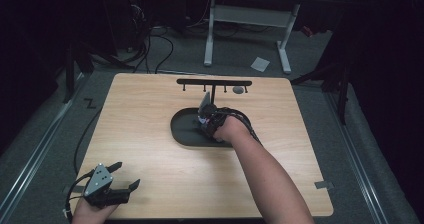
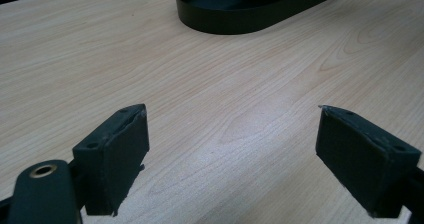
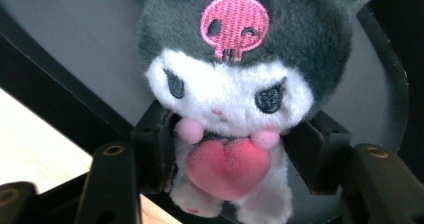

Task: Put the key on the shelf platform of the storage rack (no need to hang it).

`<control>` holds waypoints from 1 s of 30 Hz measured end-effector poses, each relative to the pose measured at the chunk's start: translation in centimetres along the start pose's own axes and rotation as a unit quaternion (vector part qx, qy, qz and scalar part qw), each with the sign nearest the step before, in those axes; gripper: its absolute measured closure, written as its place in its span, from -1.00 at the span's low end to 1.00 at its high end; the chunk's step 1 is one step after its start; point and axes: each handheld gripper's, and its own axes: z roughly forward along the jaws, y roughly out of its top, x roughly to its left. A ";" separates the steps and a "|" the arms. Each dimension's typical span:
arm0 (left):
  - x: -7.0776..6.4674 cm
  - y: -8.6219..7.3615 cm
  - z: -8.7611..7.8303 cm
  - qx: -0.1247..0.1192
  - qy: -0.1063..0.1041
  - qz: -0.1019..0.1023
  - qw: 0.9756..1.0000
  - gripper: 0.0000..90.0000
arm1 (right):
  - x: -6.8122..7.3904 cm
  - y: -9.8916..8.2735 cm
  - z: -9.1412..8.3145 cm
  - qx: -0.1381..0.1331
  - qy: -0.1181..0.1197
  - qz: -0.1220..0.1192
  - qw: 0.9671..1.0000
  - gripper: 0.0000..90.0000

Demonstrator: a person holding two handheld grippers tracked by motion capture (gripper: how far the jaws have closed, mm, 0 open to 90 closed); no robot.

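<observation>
My right gripper (image 3: 227,159) has its jaws squeezed on the plush doll (image 3: 232,84), body pinched between them over the black tray (image 3: 75,54). It's soft, so it could slip out if I jerk. Tray rim's close below. Left gripper (image 2: 232,149) gapes empty, bare surface (image 2: 210,84) ahead.

The room is dark; light falls mainly on the light wood-grain table (image 1: 150,114). Grey carpet floor (image 1: 45,154) surrounds it. Beyond the far edge, ahead of the right gripper (image 1: 204,115), stands a second table on white legs (image 1: 210,34), with a white scrap of paper (image 1: 260,63) on the floor beside it. Black cables (image 1: 150,49) lie on the floor far forward of the left gripper (image 1: 122,176).
</observation>
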 end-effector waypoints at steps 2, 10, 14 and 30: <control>0.0 0.0 0.0 -0.002 0.001 -0.001 1.000 -0.68 | 0.0 0.0 -0.2 -0.003 0.001 -0.002 1.000 -0.16; 0.0 0.0 0.1 0.001 -0.002 0.001 1.000 -0.68 | -0.3 -1.1 -3.0 -0.047 -0.004 0.006 0.999 -0.24; 0.1 0.0 0.0 0.000 0.000 0.000 1.000 -0.68 | -0.5 -2.0 -4.6 -0.067 -0.004 0.010 0.998 -0.24; -0.1 0.0 0.0 0.004 0.001 0.004 1.000 -0.68 | -1.1 -6.3 -6.6 -0.090 -0.002 0.024 0.996 -0.24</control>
